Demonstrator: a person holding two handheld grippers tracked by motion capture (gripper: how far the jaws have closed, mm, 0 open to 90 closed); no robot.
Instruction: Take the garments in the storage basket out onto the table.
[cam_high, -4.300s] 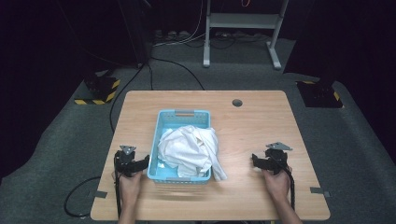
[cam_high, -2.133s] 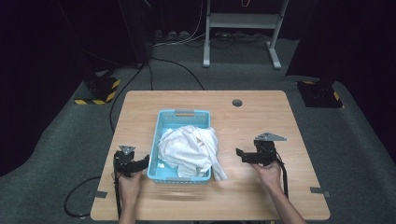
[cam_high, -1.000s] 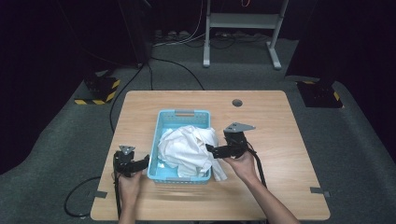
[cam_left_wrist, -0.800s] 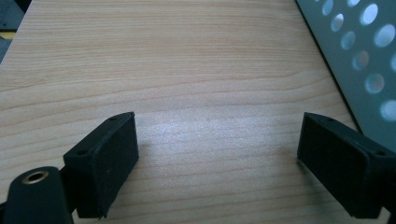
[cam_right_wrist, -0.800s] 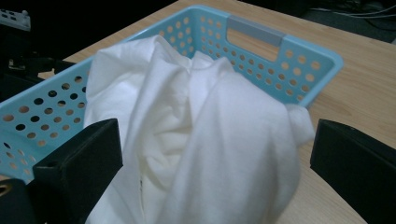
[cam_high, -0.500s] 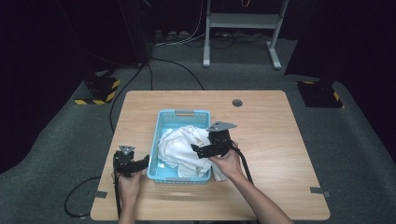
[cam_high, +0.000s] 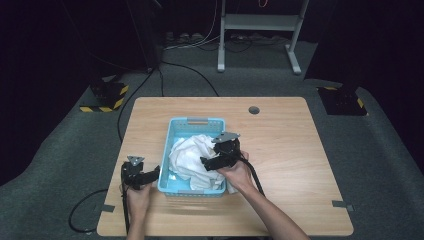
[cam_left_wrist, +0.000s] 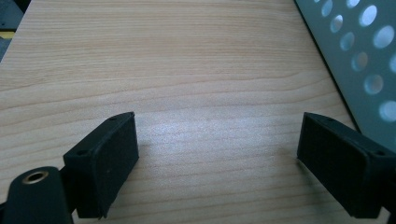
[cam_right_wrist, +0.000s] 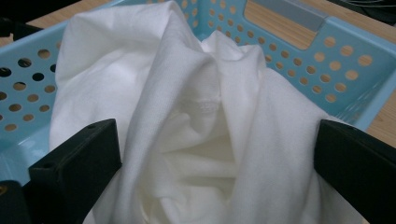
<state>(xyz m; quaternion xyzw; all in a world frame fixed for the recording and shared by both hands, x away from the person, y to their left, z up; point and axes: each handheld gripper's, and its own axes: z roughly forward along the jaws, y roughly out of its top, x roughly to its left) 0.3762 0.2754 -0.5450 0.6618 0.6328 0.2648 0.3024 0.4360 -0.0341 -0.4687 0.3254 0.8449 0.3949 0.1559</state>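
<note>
A crumpled white cloth fills a light blue perforated basket at the middle of the wooden table. My right gripper hovers over the cloth from the basket's right side, open, its jaws spread wide on either side of a raised fold. My left gripper rests on the table just left of the basket's near corner, open with bare wood between its jaws; the basket wall stands at its right.
A round cable hole lies in the table's far right part. Dark carpet surrounds the table, with a white metal stand behind it and yellow-striped black boxes on the floor at both sides.
My right gripper has travelled from the table's right side leftward to the basket and now sits over the cloth. The left gripper has stayed put.
</note>
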